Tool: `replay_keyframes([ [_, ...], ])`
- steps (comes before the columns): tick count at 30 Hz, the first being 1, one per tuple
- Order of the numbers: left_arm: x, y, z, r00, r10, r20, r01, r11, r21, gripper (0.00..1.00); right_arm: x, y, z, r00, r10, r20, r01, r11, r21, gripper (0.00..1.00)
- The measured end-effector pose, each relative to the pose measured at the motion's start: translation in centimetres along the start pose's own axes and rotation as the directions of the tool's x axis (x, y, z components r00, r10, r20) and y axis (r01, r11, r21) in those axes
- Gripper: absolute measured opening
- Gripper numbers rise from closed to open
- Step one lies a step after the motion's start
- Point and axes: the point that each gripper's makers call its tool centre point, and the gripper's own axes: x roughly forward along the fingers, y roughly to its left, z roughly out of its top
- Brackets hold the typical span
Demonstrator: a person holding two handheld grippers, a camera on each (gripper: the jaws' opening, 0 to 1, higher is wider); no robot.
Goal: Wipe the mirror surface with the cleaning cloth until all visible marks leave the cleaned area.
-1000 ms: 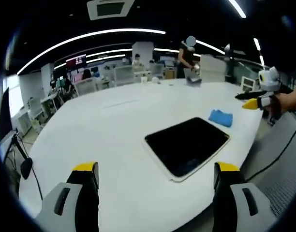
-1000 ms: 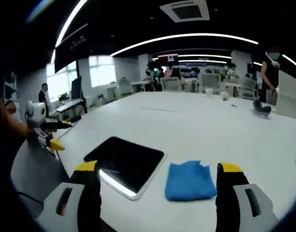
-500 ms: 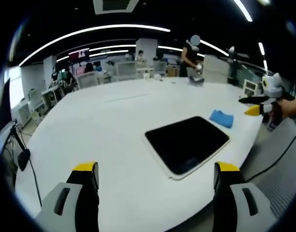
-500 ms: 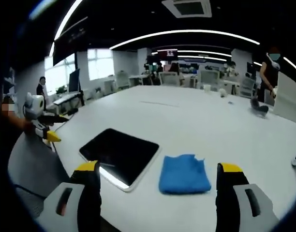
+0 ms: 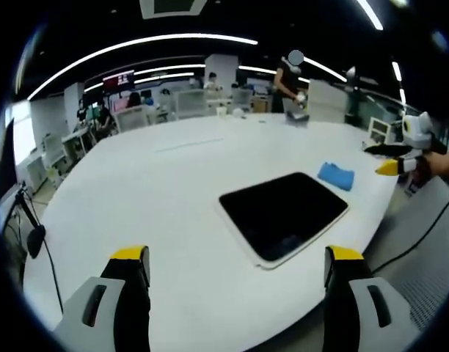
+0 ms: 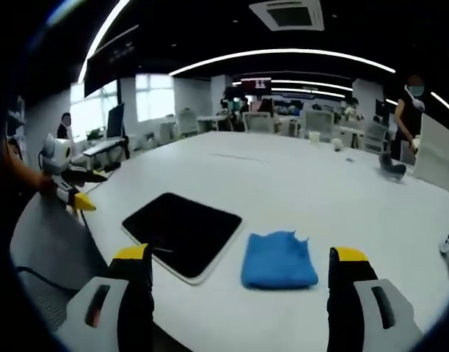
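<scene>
Right gripper view: white table (image 6: 298,176), open-plan office, curved ceiling lights (image 6: 283,53).

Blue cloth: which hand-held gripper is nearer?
Right. The right hand-held gripper hangs open just short of the blue cloth. The left hand-held gripper faces the mirror, which lies between it and the cloth.

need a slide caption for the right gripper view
Open right gripper hovers above a folded blue cleaning cloth lying beside a dark mirror on a white table.
</scene>
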Motion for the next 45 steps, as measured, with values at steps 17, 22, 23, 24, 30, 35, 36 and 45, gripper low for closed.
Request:
replay_keyframes([
  [17, 0.2, -0.5, -0.3, 1.000, -0.023, -0.019, 0.023, 1.000, 0.010, 0.99, 0.2, -0.2, -0.3, 1.000, 0.007, -0.010, -0.006, 0.998, 0.067, 1.00],
  [22, 0.1, 0.1, -0.3, 1.000, -0.004, -0.013, 0.004, 1.000, -0.018, 0.99, 0.2, -0.3, -0.3, 1.000, 0.000, -0.013, 0.001, 0.999, 0.050, 1.00],
  [23, 0.3, 0.0, -0.6, 0.999, -0.009, -0.030, 0.009, 1.000, -0.011, 0.99, 0.3, -0.3, -0.3, 1.000, 0.000, -0.015, 0.000, 0.999, 0.051, 1.00],
  [24, 0.3, -0.2, -0.8, 0.999, -0.014, -0.045, 0.015, 1.000, 0.003, 0.99, 0.3, -0.3, -0.3, 1.000, 0.000, -0.012, 0.000, 0.999, 0.052, 1.00],
  [30, 0.2, 0.3, -0.8, 0.999, -0.003, -0.032, 0.002, 0.999, -0.051, 0.99, 0.3, -0.3, -0.8, 1.000, -0.003, -0.030, 0.004, 0.998, 0.063, 1.00],
  [35, 0.2, -0.1, -0.9, 0.999, -0.016, -0.039, 0.015, 1.000, -0.027, 0.99, 0.4, 0.0, -1.5, 0.997, -0.005, -0.076, 0.006, 1.000, 0.014, 1.00],
  [36, 0.2, -0.1, -0.9, 0.999, -0.017, -0.042, 0.016, 0.999, -0.028, 0.99, 0.4, -0.4, -1.8, 0.996, -0.017, -0.084, 0.020, 0.999, 0.030, 1.00],
  [45, 0.2, -0.2, -1.0, 0.999, -0.016, -0.044, 0.015, 1.000, -0.028, 0.99, 0.2, -1.3, -2.9, 0.992, -0.041, -0.123, 0.051, 0.996, 0.078, 1.00],
])
